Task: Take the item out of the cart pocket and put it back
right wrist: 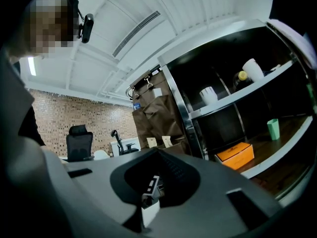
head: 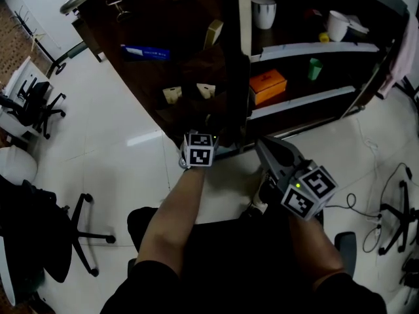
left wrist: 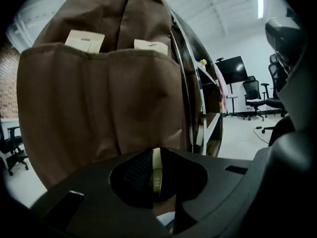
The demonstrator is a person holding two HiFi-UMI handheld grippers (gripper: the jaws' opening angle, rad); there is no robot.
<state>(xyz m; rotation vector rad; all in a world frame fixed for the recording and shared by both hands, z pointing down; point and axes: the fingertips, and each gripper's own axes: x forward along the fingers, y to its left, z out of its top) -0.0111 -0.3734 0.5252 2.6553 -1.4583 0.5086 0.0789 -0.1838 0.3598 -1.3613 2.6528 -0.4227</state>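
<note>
- Room to move: the brown pocket organiser (left wrist: 99,113) hangs on the end of the cart (head: 308,48), right beside its chrome corner post (head: 243,5). To the left of the cart the white tile floor (head: 111,142) is wide open. On the right a black cable (head: 357,205) snakes over the floor by a chair base.
- The left gripper (left wrist: 156,155) sits low, under the bottom row of pockets and near the cart's lower corner. Its jaws are clamped on a thin yellowish packet (left wrist: 156,176) seen edge-on, so the item is out of the pocket and in that grip.
- The right gripper (right wrist: 151,185) hangs back beside it and points at the shelves. Its jaws show just a narrow gap with nothing gripped, and the other gripper's marker cube peeks through it.
- Counts on the organiser: two cream packets (left wrist: 85,40) poking out of neighbouring pockets, one gold packet (head: 213,33) higher up and one blue item (head: 145,52).
- Counts on the shelves: two white cups (head: 264,12), one green cup (head: 315,69), one orange box (head: 268,86) and one small yellow thing (head: 323,37).
- Office chairs (head: 33,103): three in the head view.
- Writing: the orange box, the blue item and the held packet all have print, but it's too small or blurry to read.
</note>
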